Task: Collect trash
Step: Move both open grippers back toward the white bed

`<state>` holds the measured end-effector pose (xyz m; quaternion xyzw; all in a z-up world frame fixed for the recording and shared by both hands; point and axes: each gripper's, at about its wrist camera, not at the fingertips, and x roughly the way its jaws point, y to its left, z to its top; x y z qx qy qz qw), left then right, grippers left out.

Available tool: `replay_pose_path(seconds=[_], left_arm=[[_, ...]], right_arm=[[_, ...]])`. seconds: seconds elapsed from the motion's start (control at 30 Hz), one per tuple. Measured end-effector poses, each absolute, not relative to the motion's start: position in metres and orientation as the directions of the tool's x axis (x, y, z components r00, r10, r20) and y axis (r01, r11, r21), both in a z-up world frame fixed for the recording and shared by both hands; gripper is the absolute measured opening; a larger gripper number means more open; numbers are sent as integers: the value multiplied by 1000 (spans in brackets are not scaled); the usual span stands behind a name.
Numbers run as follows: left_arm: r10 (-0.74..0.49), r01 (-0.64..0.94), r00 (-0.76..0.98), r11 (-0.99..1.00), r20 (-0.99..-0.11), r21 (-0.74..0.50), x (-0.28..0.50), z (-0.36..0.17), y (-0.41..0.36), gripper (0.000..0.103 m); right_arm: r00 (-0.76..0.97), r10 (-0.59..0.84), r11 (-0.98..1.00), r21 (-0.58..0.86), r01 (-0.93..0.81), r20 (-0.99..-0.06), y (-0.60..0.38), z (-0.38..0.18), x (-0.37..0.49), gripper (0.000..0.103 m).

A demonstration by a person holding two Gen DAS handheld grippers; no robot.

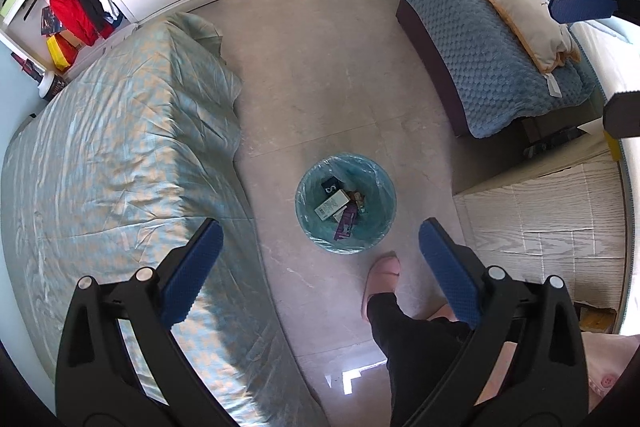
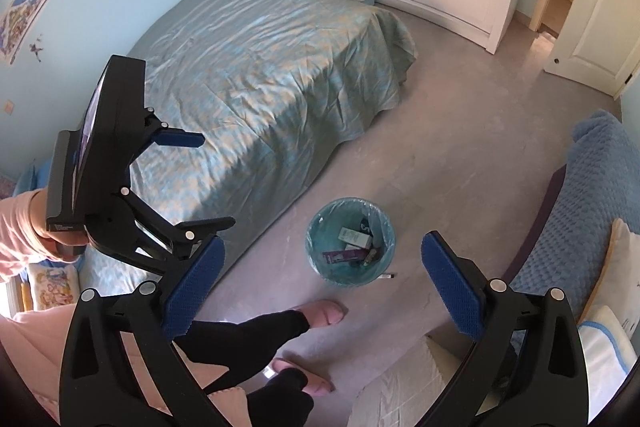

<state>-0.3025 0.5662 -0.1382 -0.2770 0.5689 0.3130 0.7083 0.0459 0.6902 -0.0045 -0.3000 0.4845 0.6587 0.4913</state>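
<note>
Right wrist view: both tongs, left and right, gape empty above the bin.
A small pen-like scrap beside the bin looks light, stiff and thin; pinch its middle.

I am holding the left gripper pointing steeply down, its jaws standing wide apart with nothing between them. I am holding the right gripper beside it, tilted downward, jaws equally spread and empty.
</note>
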Motion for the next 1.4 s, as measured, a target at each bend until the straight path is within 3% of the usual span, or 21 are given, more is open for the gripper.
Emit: replay_pose_path(seconds=[0.8,1.4], left_arm=[[57,-766,167,636,-984,-93,-303,-147,556,96],[56,-776,156,625,-986,-87,-285,-145,564,96]], right_arm=[[-294,409,17,330,-944,-864,669,-1,44,97],[-213,521,248,385,-889,-827,619,11,45,97]])
